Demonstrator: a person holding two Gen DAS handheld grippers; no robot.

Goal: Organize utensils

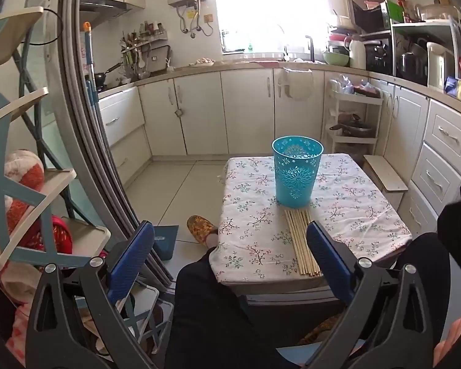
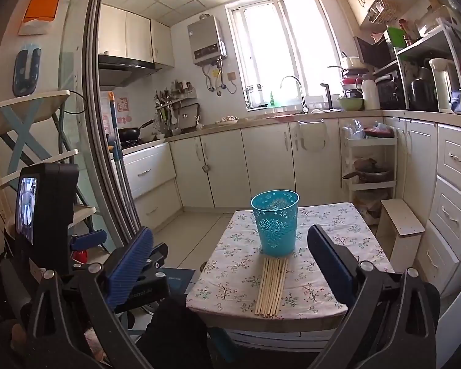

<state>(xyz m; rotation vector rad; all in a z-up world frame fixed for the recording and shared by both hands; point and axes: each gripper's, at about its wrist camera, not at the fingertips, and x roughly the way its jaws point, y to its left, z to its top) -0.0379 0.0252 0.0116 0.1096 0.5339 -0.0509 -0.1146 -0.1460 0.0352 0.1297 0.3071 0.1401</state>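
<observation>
A turquoise perforated plastic cup (image 1: 296,172) stands upright on a small table with a floral cloth (image 1: 368,215). Several wooden chopsticks (image 1: 301,243) lie side by side on the cloth just in front of the cup, pointing toward me. The cup (image 2: 275,223) and chopsticks (image 2: 272,287) also show in the right wrist view. My left gripper (image 1: 230,243) is open and empty, held above my lap short of the table's near edge. My right gripper (image 2: 230,246) is open and empty, also short of the table; the left gripper's body shows at its left.
A blue and white folding rack (image 1: 30,160) with a stuffed toy stands at the left beside a sliding door frame (image 1: 89,141). A small wooden stool (image 1: 384,175) and a white trolley (image 1: 353,123) stand right of the table. Kitchen cabinets (image 1: 246,110) line the back. My knee (image 1: 206,301) is below.
</observation>
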